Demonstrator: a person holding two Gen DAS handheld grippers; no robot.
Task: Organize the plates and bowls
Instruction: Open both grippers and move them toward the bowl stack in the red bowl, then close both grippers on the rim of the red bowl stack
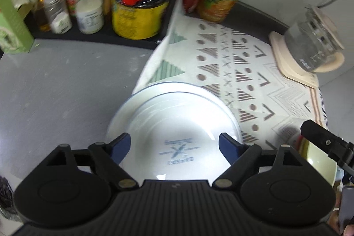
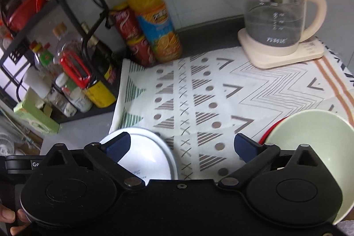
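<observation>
A white bowl (image 1: 177,125) lies upside down on a white plate (image 1: 120,112) at the left edge of the patterned cloth; a blue maker's mark shows on its base. My left gripper (image 1: 174,147) is open just above it, one blue finger on each side, holding nothing. The same bowl and plate (image 2: 150,154) show in the right wrist view. My right gripper (image 2: 182,145) is open and empty above the cloth. A pale green bowl (image 2: 314,143) sits to its right on something red (image 2: 268,132). The right gripper's arm shows in the left wrist view (image 1: 323,138).
The patterned cloth (image 2: 221,92) covers the grey counter (image 1: 55,92). A glass kettle (image 2: 276,14) stands on its cream base at the back right. An orange juice bottle (image 2: 152,17) and red cans (image 2: 132,37) stand at the back. A black rack (image 2: 66,72) of jars and bottles is at the left.
</observation>
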